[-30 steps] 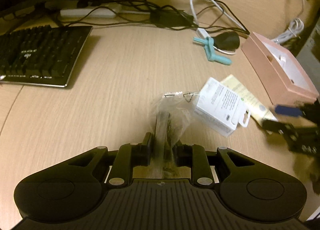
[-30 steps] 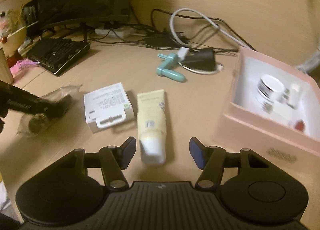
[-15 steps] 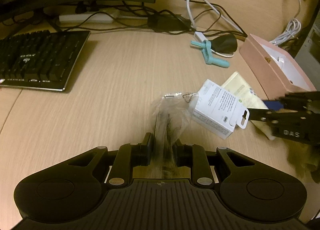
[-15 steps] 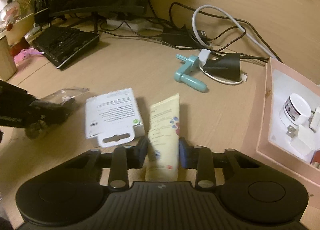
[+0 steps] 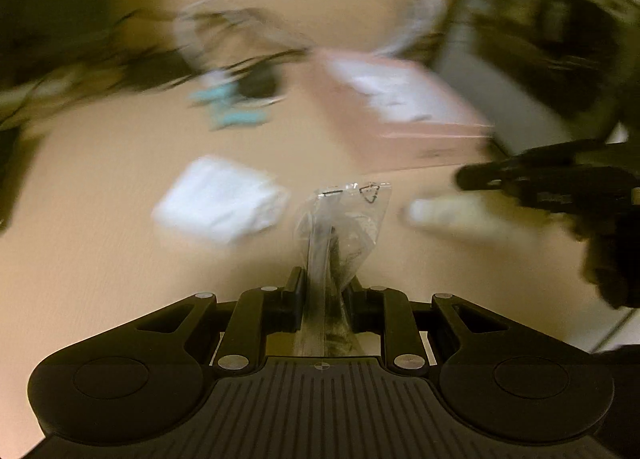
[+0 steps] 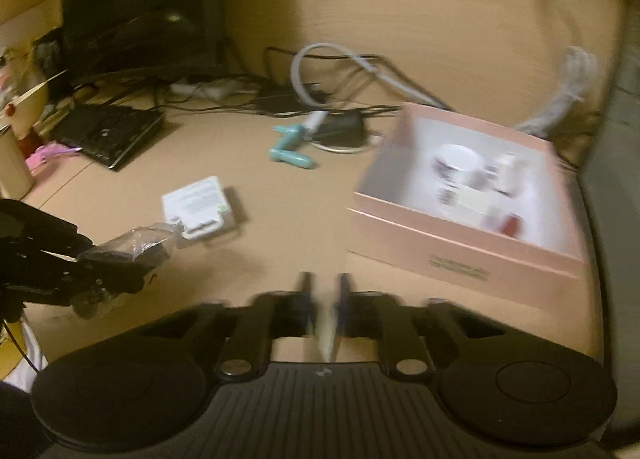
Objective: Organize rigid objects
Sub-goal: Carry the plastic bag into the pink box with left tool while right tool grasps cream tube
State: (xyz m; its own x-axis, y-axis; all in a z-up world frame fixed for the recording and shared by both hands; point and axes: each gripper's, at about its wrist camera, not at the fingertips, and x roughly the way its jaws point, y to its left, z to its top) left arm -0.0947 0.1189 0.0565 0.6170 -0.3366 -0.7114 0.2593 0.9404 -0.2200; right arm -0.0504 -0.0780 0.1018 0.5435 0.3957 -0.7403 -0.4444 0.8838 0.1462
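Note:
My left gripper (image 5: 323, 287) is shut on a clear plastic bag (image 5: 344, 219) with dark parts inside, held above the desk; it also shows in the right wrist view (image 6: 136, 245). My right gripper (image 6: 323, 299) is shut on the cream tube (image 6: 327, 333), seen edge-on and blurred; in the left wrist view the tube (image 5: 452, 215) sticks out of that gripper at the right. The pink box (image 6: 460, 255) lies ahead to the right with a white jar (image 6: 458, 163) and small items inside. A white carton (image 6: 198, 205) lies on the desk.
A teal handle-shaped object (image 6: 290, 149) lies beside a black plug and tangled cables (image 6: 340, 71). A keyboard (image 6: 108, 133) and monitor (image 6: 136, 11) stand at the back left. Both views are motion-blurred.
My right gripper has lifted the cream tube off the desk and swung toward the pink box. My left gripper has swung right, still holding the bag.

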